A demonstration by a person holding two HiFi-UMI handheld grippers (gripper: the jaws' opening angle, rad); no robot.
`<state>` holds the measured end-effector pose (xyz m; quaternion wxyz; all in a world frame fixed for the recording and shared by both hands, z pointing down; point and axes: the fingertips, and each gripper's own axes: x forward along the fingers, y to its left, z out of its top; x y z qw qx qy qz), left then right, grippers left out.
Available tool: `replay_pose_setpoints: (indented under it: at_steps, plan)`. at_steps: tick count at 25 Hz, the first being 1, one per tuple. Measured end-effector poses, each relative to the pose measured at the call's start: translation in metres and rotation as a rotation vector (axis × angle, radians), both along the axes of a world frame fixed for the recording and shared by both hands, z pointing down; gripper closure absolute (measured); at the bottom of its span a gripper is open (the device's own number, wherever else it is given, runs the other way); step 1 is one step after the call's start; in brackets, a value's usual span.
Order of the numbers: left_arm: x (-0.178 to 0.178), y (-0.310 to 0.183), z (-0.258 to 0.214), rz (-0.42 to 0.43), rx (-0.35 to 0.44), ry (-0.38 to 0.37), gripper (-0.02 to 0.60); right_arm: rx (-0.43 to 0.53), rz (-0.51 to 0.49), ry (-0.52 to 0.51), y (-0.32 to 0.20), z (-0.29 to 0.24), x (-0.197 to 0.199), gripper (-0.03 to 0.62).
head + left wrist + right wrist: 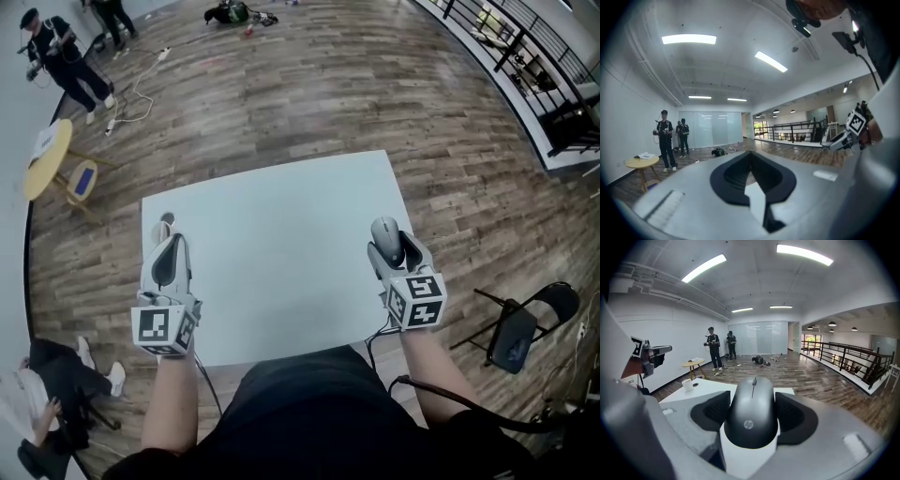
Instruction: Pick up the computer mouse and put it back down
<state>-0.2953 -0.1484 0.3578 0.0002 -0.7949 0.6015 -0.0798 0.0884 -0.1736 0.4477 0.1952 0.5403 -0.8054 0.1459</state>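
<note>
My right gripper clamps the HP mouse near the table edge; I'd keep it level. Left gripper closed, empty.

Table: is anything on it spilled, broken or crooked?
Nothing stands out. The computer mouse sits straight between the right gripper's jaws, and the small cup stands upright on the white table. No spill shows.

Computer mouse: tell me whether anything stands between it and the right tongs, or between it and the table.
Nothing visible does. The computer mouse sits directly between the right tongs, a pad against each side, and bare table lies right below it.
</note>
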Motion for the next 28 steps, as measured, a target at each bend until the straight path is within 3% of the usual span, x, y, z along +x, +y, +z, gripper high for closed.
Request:
replay_pose_setpoints:
  at_steps: [12,22,28]
  plan:
    - [0.003,-0.006,0.013,0.026,-0.048,-0.050,0.600,-0.087,0.017,0.025,0.000,0.046,0.007,0.293]
    - [0.011,0.000,0.045,0.033,-0.132,-0.032,0.600,-0.149,0.013,0.034,0.004,0.074,0.006,0.293]
    - [0.015,-0.003,0.054,0.041,-0.128,-0.026,0.600,-0.180,0.024,0.046,0.011,0.094,0.004,0.293]
